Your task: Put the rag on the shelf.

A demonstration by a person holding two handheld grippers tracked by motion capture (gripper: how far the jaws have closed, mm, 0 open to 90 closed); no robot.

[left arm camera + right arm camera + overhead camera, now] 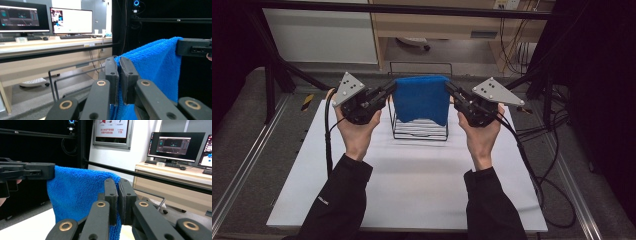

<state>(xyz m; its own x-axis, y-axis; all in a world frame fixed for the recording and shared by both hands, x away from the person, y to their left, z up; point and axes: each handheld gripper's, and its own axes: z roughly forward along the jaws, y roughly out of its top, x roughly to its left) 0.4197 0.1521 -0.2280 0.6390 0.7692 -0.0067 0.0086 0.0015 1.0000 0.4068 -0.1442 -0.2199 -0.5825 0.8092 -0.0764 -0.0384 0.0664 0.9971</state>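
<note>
The blue towel (421, 99) is hanging in the air between the two tools, stretched by its top corners just above the wire rack (419, 130) that is standing on the white desk (412, 190). Its lower edge is dangling in front of the rack's upper wires, and the near corner is drooping lower on the right side.

The left tool (393, 89) is clamped on the towel's left top corner; in the left gripper view its jaws are pressing together with blue cloth (150, 67) pinched between them. The right tool (448, 89) is clamped on the right top corner in the same way, cloth (75, 192) squeezed between its closed jaws.

The job looks like draping the towel over the rack. To do it well, the top edge should be kept taut and level, both corners at one height, and the cloth centred over the rack before lowering, so it is not bunching or sliding off one side.

Both hands (357, 132) are reaching forward palm-up from under the tools, forearms roughly parallel, the tools pointing inward toward each other at about the same height.
</note>
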